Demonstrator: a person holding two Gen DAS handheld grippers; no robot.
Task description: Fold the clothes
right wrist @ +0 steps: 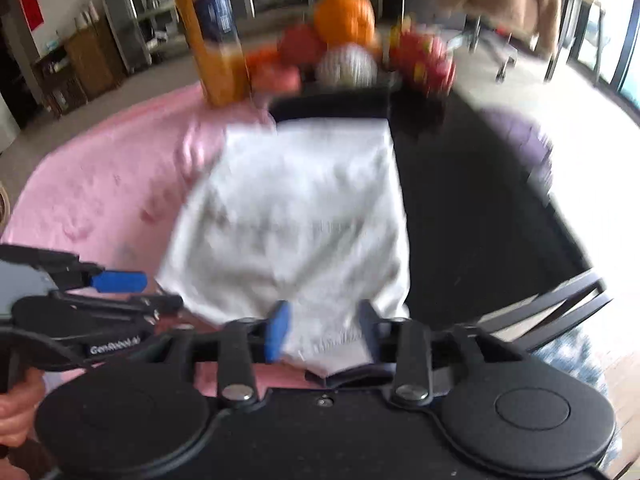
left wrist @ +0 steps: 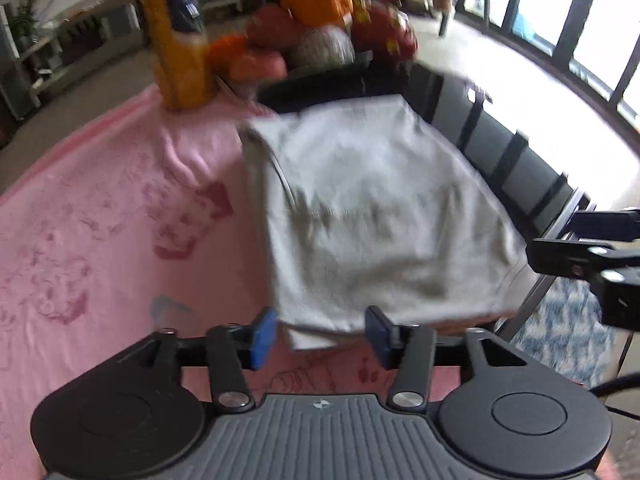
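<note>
A pink cloth [left wrist: 100, 220] covers the left part of the bench, with an orange bottle [left wrist: 176, 36] standing at its far edge. The left gripper [left wrist: 322, 338] has its jaws apart at the near edge of the folded white garment [left wrist: 372, 208], which lies flat mid-bench. The right gripper [right wrist: 324, 330] also has its jaws apart, straddling the garment's near hem. Fruit [right wrist: 344, 44] is piled at the far side.

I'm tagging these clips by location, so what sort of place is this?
Most likely a home living or dining area. A table under a pink cloth holds a pile of fruit and an orange bottle, a white garment lies on it, and shelving and big windows show behind.
</note>
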